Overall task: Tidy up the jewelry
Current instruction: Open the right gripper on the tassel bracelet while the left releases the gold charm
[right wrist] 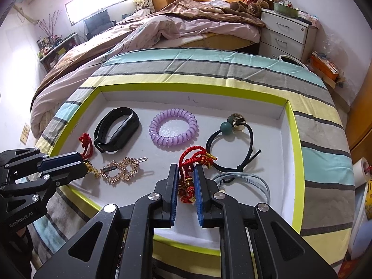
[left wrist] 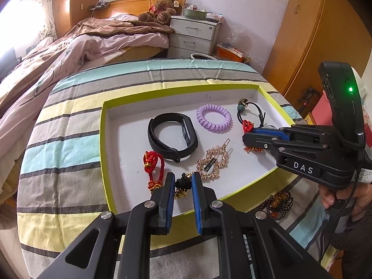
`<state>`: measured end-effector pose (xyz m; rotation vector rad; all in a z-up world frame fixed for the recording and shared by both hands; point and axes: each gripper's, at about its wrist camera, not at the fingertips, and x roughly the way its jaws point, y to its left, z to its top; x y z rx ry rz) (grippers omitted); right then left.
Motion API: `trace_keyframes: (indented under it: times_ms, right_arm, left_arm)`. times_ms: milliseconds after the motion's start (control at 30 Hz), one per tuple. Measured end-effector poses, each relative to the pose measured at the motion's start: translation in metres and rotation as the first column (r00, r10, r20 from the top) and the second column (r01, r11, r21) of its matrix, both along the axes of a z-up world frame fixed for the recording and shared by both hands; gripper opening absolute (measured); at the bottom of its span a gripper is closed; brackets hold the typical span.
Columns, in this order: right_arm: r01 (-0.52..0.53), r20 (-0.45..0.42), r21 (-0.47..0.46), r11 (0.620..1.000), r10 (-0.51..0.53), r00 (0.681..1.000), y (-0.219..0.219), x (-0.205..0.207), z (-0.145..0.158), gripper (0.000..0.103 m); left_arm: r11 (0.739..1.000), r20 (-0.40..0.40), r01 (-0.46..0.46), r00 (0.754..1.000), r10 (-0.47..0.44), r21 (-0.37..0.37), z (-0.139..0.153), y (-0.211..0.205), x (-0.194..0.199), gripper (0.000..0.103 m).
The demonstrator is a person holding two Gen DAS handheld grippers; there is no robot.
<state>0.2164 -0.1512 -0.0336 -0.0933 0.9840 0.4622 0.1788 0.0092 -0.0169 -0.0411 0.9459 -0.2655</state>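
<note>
Red knotted cord charm point(right wrist: 189, 176) sits pinched between your right gripper point(right wrist: 186, 169) pads, narrowly parted, low over the tray point(right wrist: 295, 139). Your left gripper point(left wrist: 183, 181) is closed down on a black-and-gold trinket point(left wrist: 182, 186). Just ahead of it lies the gold chain clip point(left wrist: 212, 165). Risk: the red cord's loose loops could snag the black hair tie point(right wrist: 232, 146) ahead-right and drag it along.

Bright daylight floods both views from a window point(right wrist: 97, 2) at upper left, blown out to white glare. Shadows are soft. Strong fisheye bending curves the edges, with dark corners. Focus is sharp throughout.
</note>
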Motion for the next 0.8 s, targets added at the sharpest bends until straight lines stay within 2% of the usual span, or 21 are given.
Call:
trace_keyframes:
  times_ms: [300,400,467,567,700,800]
  right_arm:
    - [0.001,0.002,0.001,1.0,-0.001,1.0,0.001,0.0,0.0,0.018]
    - [0.006,0.004,0.009,1.0,-0.006,1.0,-0.001,-0.001,0.001,0.023]
    - [0.009,0.004,0.014,1.0,-0.009,1.0,-0.002,-0.002,0.002,0.034]
    - [0.017,0.016,0.024,1.0,-0.017,1.0,-0.003,-0.004,0.005,0.036]
    - [0.024,0.03,0.041,0.999,-0.025,0.999,-0.005,-0.01,0.01,0.036]
    - [0.029,0.045,0.057,0.998,-0.031,0.999,-0.008,-0.016,0.017,0.036]
  left_arm:
    - [1.0,0.001,-0.004,1.0,0.004,-0.003,0.002,-0.002,-0.003,0.015]
    - [1.0,0.009,0.002,1.0,-0.002,-0.002,0.005,-0.005,-0.007,0.017]
    - [1.0,0.008,0.004,1.0,-0.004,-0.008,0.005,-0.005,-0.006,0.019]
    - [1.0,0.014,0.007,1.0,-0.007,-0.009,0.008,-0.006,-0.008,0.02]
    - [1.0,0.03,0.005,1.0,-0.005,0.0,0.013,-0.007,-0.014,0.035]
    - [1.0,0.042,0.008,0.999,-0.008,-0.003,0.018,-0.009,-0.02,0.036]
